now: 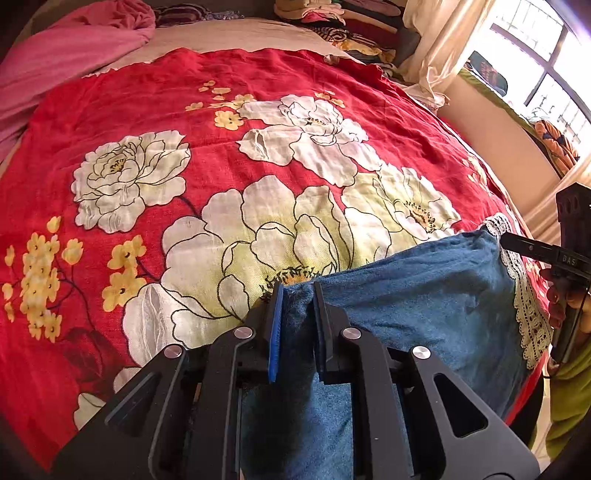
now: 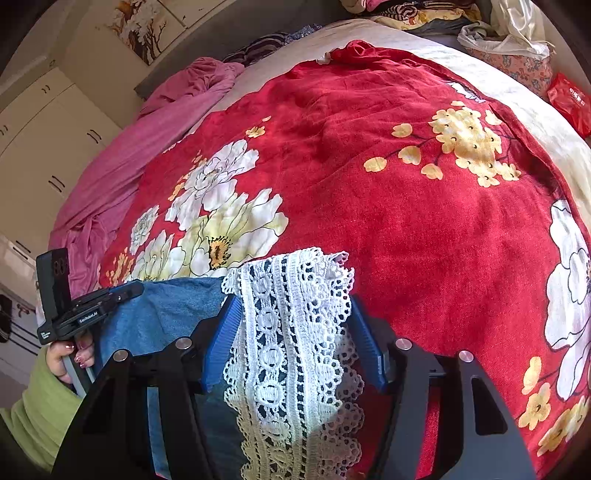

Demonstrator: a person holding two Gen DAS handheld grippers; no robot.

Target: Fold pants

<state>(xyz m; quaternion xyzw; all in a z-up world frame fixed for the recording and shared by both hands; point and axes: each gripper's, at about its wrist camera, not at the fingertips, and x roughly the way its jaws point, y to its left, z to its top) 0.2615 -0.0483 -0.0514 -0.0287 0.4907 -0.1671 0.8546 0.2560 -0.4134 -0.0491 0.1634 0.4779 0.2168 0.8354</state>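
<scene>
Blue denim pants [image 1: 417, 295] with a white lace trim [image 1: 528, 317] hang over the near edge of a bed with a red floral cover [image 1: 221, 110]. My left gripper [image 1: 299, 291] is shut on the denim edge at its left corner. My right gripper [image 2: 291, 306] is shut on the lace trim [image 2: 291, 332] at the other corner; it also shows at the right edge of the left wrist view [image 1: 517, 240]. The left gripper also shows in the right wrist view [image 2: 125, 291]. The denim [image 2: 166, 314] stretches between them.
A pink cloth [image 1: 66, 62] lies bunched at the bed's far left. Piled clothes [image 1: 343, 22] sit at the head. A curtain [image 1: 439, 48] and window [image 1: 546, 66] are to the right. White cupboards [image 2: 48, 136] stand left. A red packet [image 2: 570, 101] lies at the far right.
</scene>
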